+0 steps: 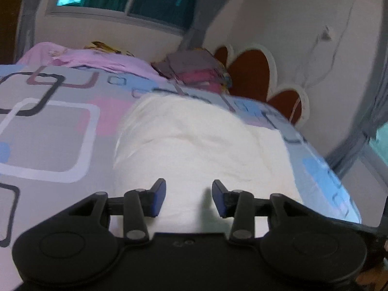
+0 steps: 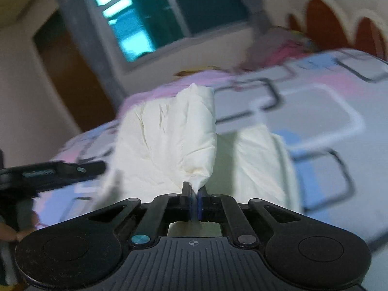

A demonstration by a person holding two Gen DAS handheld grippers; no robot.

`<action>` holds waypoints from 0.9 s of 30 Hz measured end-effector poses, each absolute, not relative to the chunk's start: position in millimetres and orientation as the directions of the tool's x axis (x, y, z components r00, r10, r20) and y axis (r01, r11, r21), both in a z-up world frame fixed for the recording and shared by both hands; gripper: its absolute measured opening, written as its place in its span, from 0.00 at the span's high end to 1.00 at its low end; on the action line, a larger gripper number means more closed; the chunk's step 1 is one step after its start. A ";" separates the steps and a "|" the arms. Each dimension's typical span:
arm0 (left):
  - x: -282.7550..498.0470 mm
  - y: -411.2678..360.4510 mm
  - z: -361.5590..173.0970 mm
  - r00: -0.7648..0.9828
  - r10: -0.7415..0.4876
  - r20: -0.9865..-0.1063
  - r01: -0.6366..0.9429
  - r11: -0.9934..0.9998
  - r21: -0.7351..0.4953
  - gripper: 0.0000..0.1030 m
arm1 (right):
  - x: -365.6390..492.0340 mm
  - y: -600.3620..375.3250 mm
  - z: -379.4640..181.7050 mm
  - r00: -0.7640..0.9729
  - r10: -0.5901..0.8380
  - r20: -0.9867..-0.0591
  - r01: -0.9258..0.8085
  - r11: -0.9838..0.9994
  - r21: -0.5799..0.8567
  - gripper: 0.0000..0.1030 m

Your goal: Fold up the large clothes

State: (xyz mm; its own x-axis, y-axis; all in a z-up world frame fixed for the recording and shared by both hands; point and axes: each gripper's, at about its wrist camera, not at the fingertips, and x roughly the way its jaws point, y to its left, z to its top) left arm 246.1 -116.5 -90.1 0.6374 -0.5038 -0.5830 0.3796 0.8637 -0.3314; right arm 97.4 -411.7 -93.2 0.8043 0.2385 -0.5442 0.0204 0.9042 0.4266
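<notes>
Right claw pinches cream garment; left claw gapes (no writing legible).

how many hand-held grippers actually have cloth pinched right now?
1. The right hand-held gripper is shut on the cream garment, a bunched fold between its pads. The left hand-held gripper is open above the garment, gripping nothing.

right tongs pinched on a bunched fold of cream garment, patterned bedspread beneath, left tongs alongside
</notes>
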 end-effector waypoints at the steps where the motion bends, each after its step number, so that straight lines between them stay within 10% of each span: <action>1: 246.6 -123.8 -95.6 0.623 -0.511 -0.592 0.390 0.859 -0.332 0.60 | 94.1 -417.4 -98.3 0.806 0.209 -0.554 0.053 0.906 0.419 0.97; 9: 244.0 -183.6 -138.3 0.638 -0.456 -0.620 0.467 0.870 -0.159 0.59 | 101.5 -434.0 -127.0 0.772 0.113 -0.625 0.160 0.918 0.363 0.96; 16: 246.5 -175.8 -133.1 0.621 -0.457 -0.637 0.450 0.873 -0.188 0.60 | 105.0 -421.0 -65.6 0.884 0.007 -0.468 0.121 0.962 0.244 0.95; 24: 248.1 -177.5 -135.9 0.625 -0.470 -0.622 0.463 0.866 -0.190 0.59 | 166.0 -392.9 -115.1 0.851 -0.048 -0.524 0.106 0.991 0.081 0.93; 27: 252.2 -175.4 -141.1 0.632 -0.466 -0.619 0.450 0.871 -0.196 0.57 | 173.6 -395.6 -137.8 0.845 -0.127 -0.519 0.168 0.985 0.032 0.49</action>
